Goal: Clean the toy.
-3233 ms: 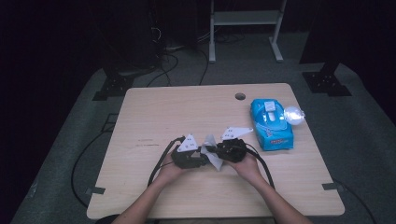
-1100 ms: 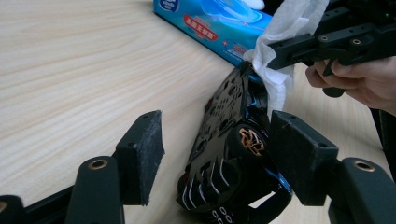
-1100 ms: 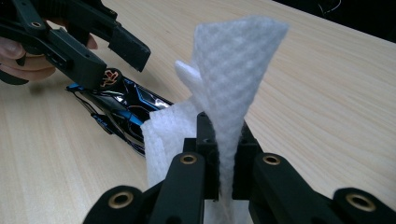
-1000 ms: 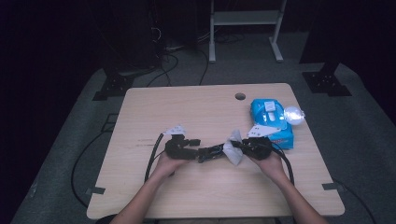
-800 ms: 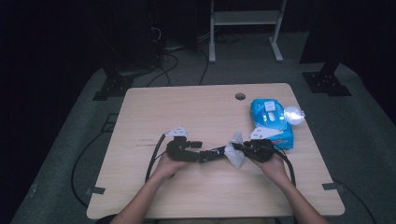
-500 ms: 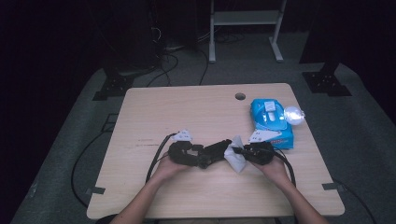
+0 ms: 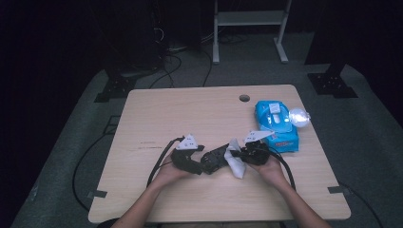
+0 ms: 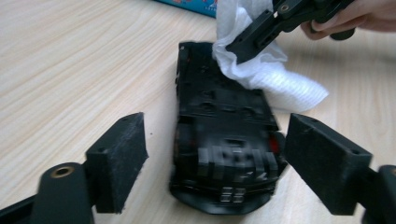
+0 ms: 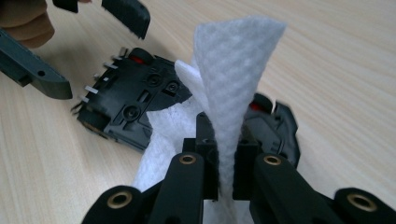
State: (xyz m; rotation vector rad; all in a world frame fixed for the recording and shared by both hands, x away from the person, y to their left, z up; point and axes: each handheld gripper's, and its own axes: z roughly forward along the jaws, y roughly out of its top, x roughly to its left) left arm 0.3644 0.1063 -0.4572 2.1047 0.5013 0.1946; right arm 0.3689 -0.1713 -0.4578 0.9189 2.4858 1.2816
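Jaws on my left gripper (image 8: 212, 172) have just been opening and now stand wide, 1 pad on each side of the black toy car (image 8: 224, 140), neither pressing it. The car lies upside down on the wooden table (image 7: 190, 109), between both hands. My right gripper (image 9: 224, 163) is clamped on a white wipe (image 9: 233, 88), which drapes against the car's far end.

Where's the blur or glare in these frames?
High view: dark surround, lit table, a glare spot beside the blue wipes pack. Left gripper view: motion smear across the near end of the black toy car; pads sharp. Right gripper view: white wipe crisp, the car's right edge slightly smeared.
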